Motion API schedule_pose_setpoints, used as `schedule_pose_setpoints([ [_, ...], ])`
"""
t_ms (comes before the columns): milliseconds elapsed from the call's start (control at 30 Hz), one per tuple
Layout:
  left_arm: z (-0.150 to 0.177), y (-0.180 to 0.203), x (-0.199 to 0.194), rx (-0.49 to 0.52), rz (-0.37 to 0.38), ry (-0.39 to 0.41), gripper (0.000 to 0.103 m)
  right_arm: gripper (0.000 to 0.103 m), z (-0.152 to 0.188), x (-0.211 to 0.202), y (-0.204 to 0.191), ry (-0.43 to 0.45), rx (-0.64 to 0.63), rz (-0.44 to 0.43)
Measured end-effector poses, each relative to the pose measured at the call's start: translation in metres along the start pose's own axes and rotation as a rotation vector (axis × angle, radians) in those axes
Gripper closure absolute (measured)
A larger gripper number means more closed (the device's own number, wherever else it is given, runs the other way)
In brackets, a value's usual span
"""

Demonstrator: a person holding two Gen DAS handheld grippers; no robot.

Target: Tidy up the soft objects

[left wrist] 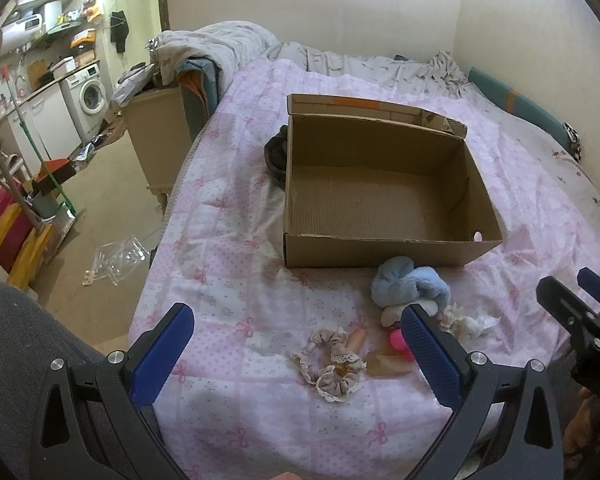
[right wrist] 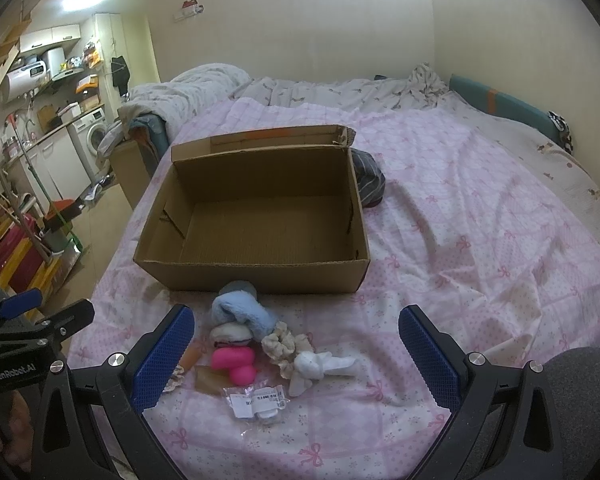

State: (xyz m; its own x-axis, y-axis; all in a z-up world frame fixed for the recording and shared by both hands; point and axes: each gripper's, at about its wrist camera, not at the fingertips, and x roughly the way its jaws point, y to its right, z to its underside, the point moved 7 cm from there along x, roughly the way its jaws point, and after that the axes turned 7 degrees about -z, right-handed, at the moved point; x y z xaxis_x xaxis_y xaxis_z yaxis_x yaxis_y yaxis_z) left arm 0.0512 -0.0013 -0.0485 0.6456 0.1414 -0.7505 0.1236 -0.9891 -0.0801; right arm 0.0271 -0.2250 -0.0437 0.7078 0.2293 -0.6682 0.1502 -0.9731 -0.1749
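Open cardboard box (right wrist: 256,220) sitting empty on pink bedsheet, flap up at far side. Lying just in front: fluffy blue plush (right wrist: 240,310), pink toy (right wrist: 236,362), beige scrunchie (left wrist: 332,364), cream scrunchie (right wrist: 280,346), white plush (right wrist: 320,366), small plastic packet (right wrist: 258,400).

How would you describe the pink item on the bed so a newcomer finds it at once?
Start at the open cardboard box on the pink bedsheet. A small pile lies in front of it; below the fluffy blue piece sits the pink item, the only bright, smooth-looking thing among pale fabrics.
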Motion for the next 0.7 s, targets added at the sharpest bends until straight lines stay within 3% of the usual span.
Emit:
schedule_pose_setpoints([
  [200,-0.012,-0.01,0.014,-0.054,0.015,-0.064,0.0,0.0,-0.006,-0.004,-0.002,-0.009,-0.029,-0.011],
  [333,-0.023,-0.024,0.03,-0.065,-0.083,-0.097,0.0,0.0,-0.013,-0.004,0.012,-0.032,-0.001,-0.035],
  [400,-0.021,-0.026,0.043,-0.077,-0.079,-0.153,0.0,0.0,-0.016,-0.002,0.02,-0.053,0.026,-0.054],
  [567,0.007,-0.011,0.085,-0.032,-0.022,-0.376,0.001,0.0,-0.016,0.01,0.029,-0.097,0.058,-0.071],
  [700,0.04,0.005,0.114,-0.04,0.057,-0.558,0.008,0.0,-0.011,0.028,0.037,-0.136,0.069,-0.059],
])
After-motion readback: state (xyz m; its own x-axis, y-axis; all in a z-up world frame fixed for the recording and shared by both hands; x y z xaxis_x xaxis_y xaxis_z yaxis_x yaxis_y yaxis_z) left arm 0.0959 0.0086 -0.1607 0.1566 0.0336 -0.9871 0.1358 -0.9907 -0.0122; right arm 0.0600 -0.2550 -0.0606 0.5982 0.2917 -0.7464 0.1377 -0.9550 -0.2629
